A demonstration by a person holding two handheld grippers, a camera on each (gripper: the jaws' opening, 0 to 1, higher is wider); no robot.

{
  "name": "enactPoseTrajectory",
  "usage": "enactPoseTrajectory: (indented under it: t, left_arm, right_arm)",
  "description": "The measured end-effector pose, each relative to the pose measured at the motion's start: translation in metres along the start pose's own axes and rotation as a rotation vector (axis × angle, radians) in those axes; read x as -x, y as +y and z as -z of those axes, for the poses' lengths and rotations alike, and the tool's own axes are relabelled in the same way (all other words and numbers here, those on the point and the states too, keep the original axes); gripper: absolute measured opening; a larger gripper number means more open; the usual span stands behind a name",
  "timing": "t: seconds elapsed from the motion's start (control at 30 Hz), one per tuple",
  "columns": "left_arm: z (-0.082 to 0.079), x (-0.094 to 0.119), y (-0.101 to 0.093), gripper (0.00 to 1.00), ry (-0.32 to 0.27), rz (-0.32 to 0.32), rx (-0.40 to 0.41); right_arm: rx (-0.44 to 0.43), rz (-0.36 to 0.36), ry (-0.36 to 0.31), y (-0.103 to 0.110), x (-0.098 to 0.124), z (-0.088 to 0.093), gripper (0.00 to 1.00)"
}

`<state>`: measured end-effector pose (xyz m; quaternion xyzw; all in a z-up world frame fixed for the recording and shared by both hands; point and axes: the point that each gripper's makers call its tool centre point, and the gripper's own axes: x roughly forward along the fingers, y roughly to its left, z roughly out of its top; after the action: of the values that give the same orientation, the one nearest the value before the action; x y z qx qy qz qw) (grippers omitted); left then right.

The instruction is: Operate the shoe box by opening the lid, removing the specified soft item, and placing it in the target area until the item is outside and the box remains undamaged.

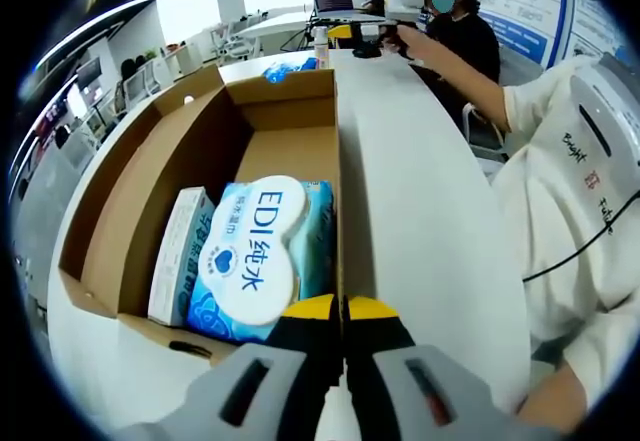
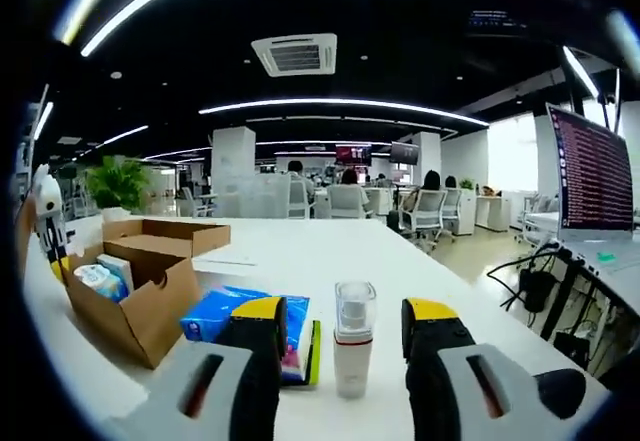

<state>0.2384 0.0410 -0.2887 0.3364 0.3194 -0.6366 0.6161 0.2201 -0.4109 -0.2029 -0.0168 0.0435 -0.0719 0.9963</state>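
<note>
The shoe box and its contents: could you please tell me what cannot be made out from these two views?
- Left gripper view: the near end of the wipes pack sits behind the shut left claw.
- Left gripper view: the small print on the white carton is too fine to read.
- Right gripper view: the shoe box interior is hidden by its near wall.
- Right gripper view: the blue packet is partly behind the open right claw.

Spray bottle upright on white table; laptop beside.
</note>
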Motion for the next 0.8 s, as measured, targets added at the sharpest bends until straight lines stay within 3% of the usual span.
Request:
enactPoseTrajectory:
  t: [0.1, 0.23, 0.3, 0.37, 0.43, 0.57, 0.63, 0.8]
  left_arm:
    - [0.0, 0.0, 0.0, 0.01, -0.001, -0.001, -0.001]
    - [0.0, -0.001, -0.001, 0.01, 0.001, -0.001, -0.001]
    - [0.0, -0.001, -0.001, 0.01, 0.001, 0.001, -0.001]
    - [0.0, -0.001, -0.001, 0.01, 0.003, 0.001, 0.0]
    - [0.0, -0.001, -0.001, 0.01, 0.004, 0.0, -0.002]
    - [0.0, -0.001, -0.001, 0.01, 0.008, -0.002, -0.004]
    - [0.0, -0.001, -0.001, 0.01, 0.006, -0.003, -0.008]
    - [0.0, -0.001, -0.001, 0.01, 0.008, -0.003, -0.004]
  right_arm:
    - [-0.008, -0.005, -0.01, 0.003, 0.004, -0.009, 0.51]
    - [-0.002, -0.062, -0.045, 0.019, 0.012, -0.028, 0.39]
    - [0.08, -0.067, -0.104, 0.026, 0.015, -0.048, 0.35]
    - [0.109, -0.119, -0.129, 0.041, 0.018, -0.06, 0.32]
    - [0.109, -0.175, -0.088, 0.057, 0.018, -0.062, 0.31]
    - [0.118, -0.265, -0.068, 0.079, 0.015, -0.072, 0.34]
    - [0.139, -0.279, -0.063, 0.083, 0.015, -0.075, 0.39]
    - [0.186, -0.331, -0.018, 0.092, 0.018, -0.079, 0.39]
